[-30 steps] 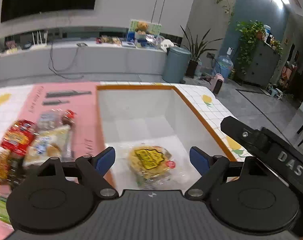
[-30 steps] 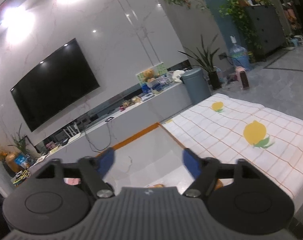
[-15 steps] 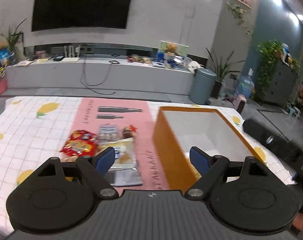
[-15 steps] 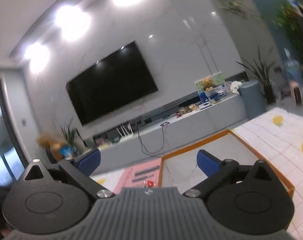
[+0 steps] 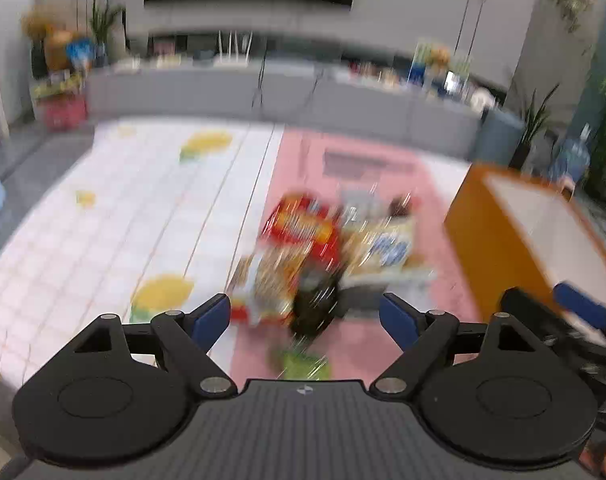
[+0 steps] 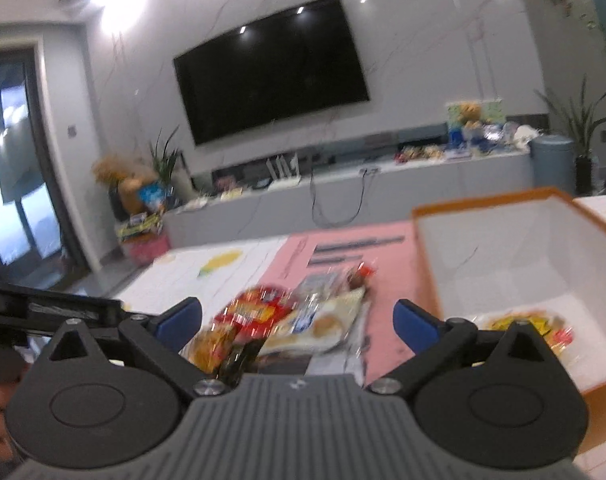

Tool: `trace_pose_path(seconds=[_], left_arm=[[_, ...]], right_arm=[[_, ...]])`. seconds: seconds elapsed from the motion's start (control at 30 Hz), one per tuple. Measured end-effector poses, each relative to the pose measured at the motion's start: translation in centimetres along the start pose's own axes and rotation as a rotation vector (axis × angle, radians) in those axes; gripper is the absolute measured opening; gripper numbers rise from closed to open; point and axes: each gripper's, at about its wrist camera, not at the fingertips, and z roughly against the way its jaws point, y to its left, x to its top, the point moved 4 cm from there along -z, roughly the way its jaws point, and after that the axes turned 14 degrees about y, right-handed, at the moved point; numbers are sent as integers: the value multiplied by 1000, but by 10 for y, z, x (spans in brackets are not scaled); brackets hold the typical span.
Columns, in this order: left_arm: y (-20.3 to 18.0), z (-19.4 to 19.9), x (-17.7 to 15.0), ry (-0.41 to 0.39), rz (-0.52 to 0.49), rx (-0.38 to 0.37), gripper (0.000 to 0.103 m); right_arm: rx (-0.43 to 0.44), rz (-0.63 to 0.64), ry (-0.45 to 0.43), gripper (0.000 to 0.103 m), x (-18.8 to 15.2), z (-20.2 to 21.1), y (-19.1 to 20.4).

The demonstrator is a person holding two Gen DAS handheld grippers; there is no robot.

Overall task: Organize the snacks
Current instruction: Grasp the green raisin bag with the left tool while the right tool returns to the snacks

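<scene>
Ahead of both grippers, a blurred pile of snack packets (image 5: pixel 323 248) lies on the pink mat (image 5: pixel 383 168), beside the orange-rimmed box (image 6: pixel 503 240), where one yellow-labelled snack (image 6: pixel 523 322) already rests on the white floor. Left gripper (image 5: pixel 305 320) tilts down over the pile, jaws wide apart and empty. Right gripper (image 6: pixel 297 320) points lower across the table, jaws likewise spread, nothing between them.

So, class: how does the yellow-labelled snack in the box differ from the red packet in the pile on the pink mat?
The yellow-labelled snack lies alone inside the orange box; the red packet lies outside it, crowded among other snacks on the pink mat. The yellow-labelled snack looks round; the red packet's shape is blurred. Neither is held.
</scene>
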Motion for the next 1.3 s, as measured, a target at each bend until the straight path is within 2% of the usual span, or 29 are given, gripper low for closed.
trace_pose_path(seconds=[0.13, 0.3, 0.47, 0.6, 0.7, 0.83, 0.93, 1.07, 1.3], left_arm=[[19, -33, -8, 134, 8, -30, 98], [17, -54, -13, 215, 10, -66, 98], [12, -81, -20, 290, 27, -17, 97], [11, -92, -20, 275, 23, 38, 93], [11, -92, -20, 255, 39, 30, 86], [12, -88, -20, 233, 49, 51, 65], [17, -89, -20, 211, 73, 93, 60], [24, -85, -18, 209, 106, 71, 50], [36, -65, -12, 174, 134, 30, 50]], right_arm=[[-31, 39, 37, 99, -6, -15, 4], [-52, 17, 68, 99, -12, -21, 2], [-77, 10, 80, 99, -15, -21, -2], [-71, 0, 67, 99, -13, -18, -3], [-76, -1, 58, 99, -12, -16, -4], [-76, -2, 52, 99, -11, -13, -5], [-80, -1, 51, 99, -10, -12, -5], [-85, 8, 48, 99, -11, -11, -4], [-82, 31, 47, 97, -13, -14, 2]])
